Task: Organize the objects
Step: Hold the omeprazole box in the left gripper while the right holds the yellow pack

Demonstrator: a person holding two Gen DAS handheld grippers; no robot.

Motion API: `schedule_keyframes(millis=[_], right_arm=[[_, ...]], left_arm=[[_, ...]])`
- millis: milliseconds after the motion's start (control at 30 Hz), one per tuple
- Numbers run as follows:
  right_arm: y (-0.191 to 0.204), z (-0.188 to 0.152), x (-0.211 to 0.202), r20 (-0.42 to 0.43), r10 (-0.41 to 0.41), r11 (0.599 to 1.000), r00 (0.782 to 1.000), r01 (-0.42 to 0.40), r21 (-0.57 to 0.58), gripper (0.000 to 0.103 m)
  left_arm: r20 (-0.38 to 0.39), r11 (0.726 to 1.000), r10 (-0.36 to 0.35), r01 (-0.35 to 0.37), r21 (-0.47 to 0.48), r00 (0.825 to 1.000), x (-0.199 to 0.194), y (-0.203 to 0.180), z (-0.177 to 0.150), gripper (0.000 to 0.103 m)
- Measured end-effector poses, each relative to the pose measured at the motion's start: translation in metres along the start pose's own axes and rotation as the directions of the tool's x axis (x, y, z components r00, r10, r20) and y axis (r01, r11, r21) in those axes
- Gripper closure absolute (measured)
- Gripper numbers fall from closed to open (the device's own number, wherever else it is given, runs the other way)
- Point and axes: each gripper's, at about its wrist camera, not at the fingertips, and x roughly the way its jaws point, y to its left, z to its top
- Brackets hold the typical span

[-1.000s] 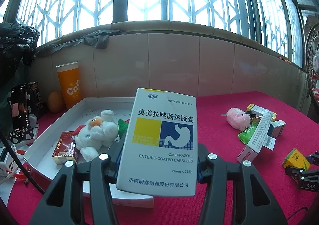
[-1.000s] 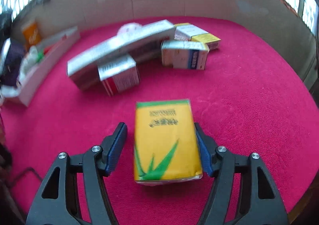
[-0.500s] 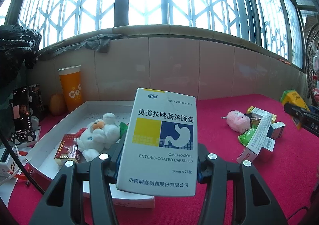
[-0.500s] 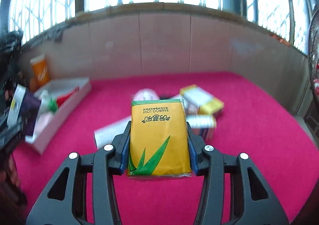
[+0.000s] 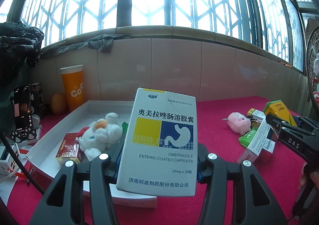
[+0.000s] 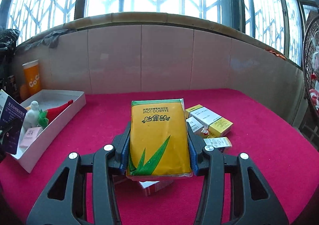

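My left gripper [image 5: 158, 162] is shut on a white omeprazole medicine box [image 5: 161, 139], held upright above the near end of the white tray [image 5: 59, 123]. My right gripper [image 6: 158, 157] is shut on a yellow Bamboo Love tissue pack [image 6: 158, 137], lifted off the red tablecloth. In the left wrist view that pack [image 5: 278, 111] and the right gripper [image 5: 279, 123] show at the right edge, above the pile of boxes. The tray [image 6: 65, 113] lies at the left in the right wrist view, and the medicine box [image 6: 12, 123] juts in at the left edge.
The tray holds a white plush toy [image 5: 101, 135], a red box [image 5: 68, 148] and a red strawberry toy [image 6: 57, 111]. A pink plush [image 5: 239, 123] and several medicine boxes [image 6: 209, 121] lie on the red cloth. An orange cup [image 5: 72, 87], a phone [image 5: 22, 109] and a tiled wall stand behind.
My right gripper has lifted the yellow pack off the cloth and tilted up from looking down at the table. In the left wrist view it has risen and moved in leftward. The left gripper kept still.
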Motion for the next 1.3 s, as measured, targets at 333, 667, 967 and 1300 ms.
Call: schedule_keyframes(millis=[333, 667, 967, 1300], right_arm=[[0.043, -0.006, -0.007, -0.009, 0.096, 0.993, 0.995, -0.097, -0.068, 0.057], [0.066, -0.009, -0.007, -0.020, 0.138, 0.985, 0.990, -0.140, -0.100, 0.056], [0.069, -0.010, -0.009, -0.015, 0.129, 0.984, 0.992, -0.130, -0.120, 0.056], [0.065, -0.009, -0.008, -0.018, 0.129, 0.986, 0.992, -0.130, -0.102, 0.056]], left_arm=[[-0.007, 1.000, 0.010, -0.010, -0.012, 1.000, 0.000, 0.006, -0.001, 0.050], [-0.009, 0.999, 0.028, -0.028, -0.024, 1.000, -0.004, 0.016, -0.002, 0.050], [0.003, 0.999, 0.033, -0.033, -0.001, 0.999, -0.007, 0.013, -0.003, 0.050], [-0.010, 0.999, 0.040, -0.040, 0.005, 0.999, -0.004, 0.012, -0.003, 0.050]])
